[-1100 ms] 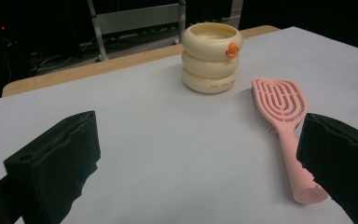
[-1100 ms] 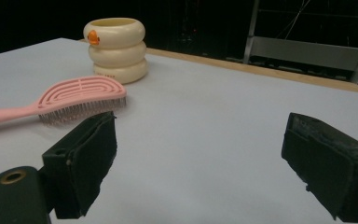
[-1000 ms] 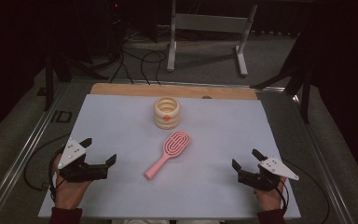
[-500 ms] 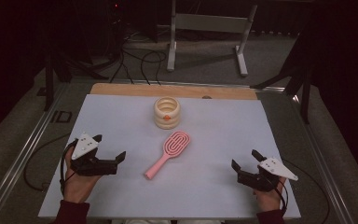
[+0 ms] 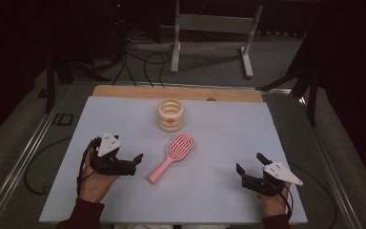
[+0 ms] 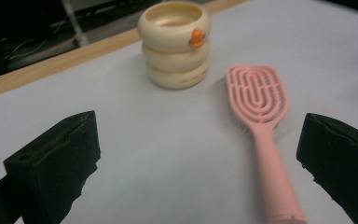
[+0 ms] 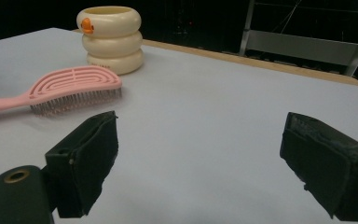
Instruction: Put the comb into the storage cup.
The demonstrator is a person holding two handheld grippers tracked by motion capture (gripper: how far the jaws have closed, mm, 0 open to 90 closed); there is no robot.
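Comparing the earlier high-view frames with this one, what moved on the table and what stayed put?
The left gripper moved inward across the white table toward the handle of the pink plastic hairbrush, jaws open, holding nothing. The right gripper stayed at the near right edge, jaws open. The hairbrush and the cream ringed cup with an orange spot lie where they were.

The table point(image 5: 124, 119) has a pale, flat top with a wooden strip at its far edge. A pink hairbrush point(image 6: 261, 121) lies on it bristles down, just ahead of the wide-open left jaws, its handle end nearest them. A cream ringed cup point(image 6: 175, 44) stands upright on the table beyond the brush head, farther from the jaws.
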